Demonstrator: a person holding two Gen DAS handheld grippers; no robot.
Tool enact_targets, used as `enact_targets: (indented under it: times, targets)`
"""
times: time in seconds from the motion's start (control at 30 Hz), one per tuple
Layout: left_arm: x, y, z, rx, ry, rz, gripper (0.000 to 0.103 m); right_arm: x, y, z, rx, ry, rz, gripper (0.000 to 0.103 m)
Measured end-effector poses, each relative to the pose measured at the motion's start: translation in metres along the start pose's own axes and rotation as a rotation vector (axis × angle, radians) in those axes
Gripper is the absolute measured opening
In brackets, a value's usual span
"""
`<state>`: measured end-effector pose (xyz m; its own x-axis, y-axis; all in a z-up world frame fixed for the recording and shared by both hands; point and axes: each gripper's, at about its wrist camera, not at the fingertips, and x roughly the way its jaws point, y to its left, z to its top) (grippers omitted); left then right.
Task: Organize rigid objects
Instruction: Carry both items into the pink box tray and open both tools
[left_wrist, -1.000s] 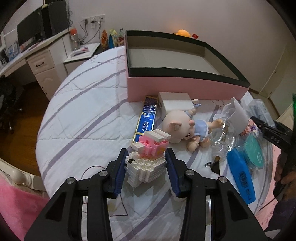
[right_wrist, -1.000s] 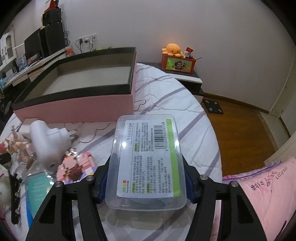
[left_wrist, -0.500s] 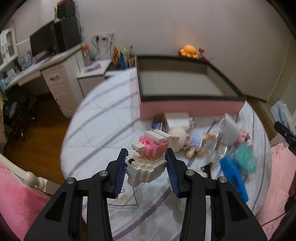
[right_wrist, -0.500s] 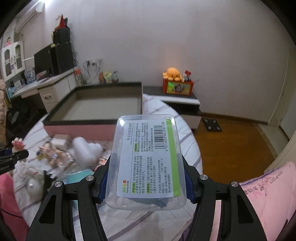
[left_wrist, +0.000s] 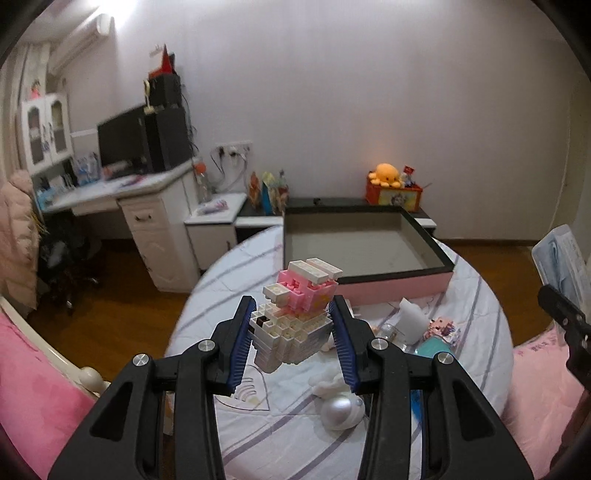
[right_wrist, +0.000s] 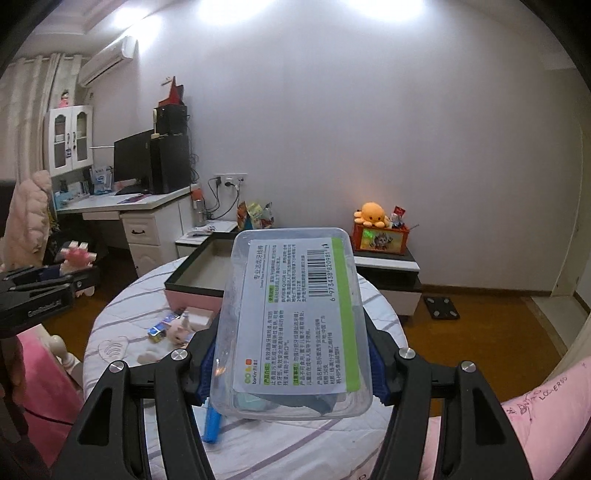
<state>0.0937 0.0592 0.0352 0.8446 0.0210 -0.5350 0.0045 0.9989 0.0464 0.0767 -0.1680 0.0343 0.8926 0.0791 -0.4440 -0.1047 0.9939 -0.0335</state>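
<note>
My left gripper (left_wrist: 293, 334) is shut on a white and pink block figure (left_wrist: 295, 314), held high above the round bed. My right gripper (right_wrist: 291, 363) is shut on a clear plastic box with a printed label (right_wrist: 295, 325), also held high. The open pink box with a black rim (left_wrist: 369, 254) stands at the far side of the bed; it also shows in the right wrist view (right_wrist: 195, 275). The right gripper and its box (left_wrist: 565, 266) show at the right edge of the left wrist view. The left gripper with the figure (right_wrist: 75, 258) shows at the left of the right wrist view.
On the white striped bedcover (left_wrist: 258, 428) lie a white plush toy (left_wrist: 340, 398), a small pink block figure (left_wrist: 443, 328), a teal item (left_wrist: 432, 347), a doll (right_wrist: 181, 328), a blue tube (right_wrist: 212, 424). A desk (left_wrist: 155, 221) and nightstand (right_wrist: 388, 273) stand behind.
Both grippers have risen and pulled back from the bed with their objects still held. The bed and pink box now look smaller and farther below.
</note>
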Motion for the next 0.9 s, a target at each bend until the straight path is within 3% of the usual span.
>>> enact_targets:
  times: [0.1,0.5,0.73,0.9]
  targets:
    - [-0.006,-0.007,-0.002,0.013,-0.003,-0.025,0.042,-0.002,0.006,-0.002,0.002,-0.003,0.037,0.064]
    - [0.003,-0.011,0.003,0.013,0.019,-0.035,0.042,-0.002,0.005,-0.004,-0.004,-0.007,0.046,0.064]
    - [0.05,-0.016,0.038,0.017,0.033,-0.055,0.042,0.032,0.002,0.014,0.016,-0.008,0.038,0.064]
    - [0.11,-0.021,0.071,0.015,0.09,-0.068,0.042,0.079,0.002,0.035,0.001,0.016,0.008,0.064]
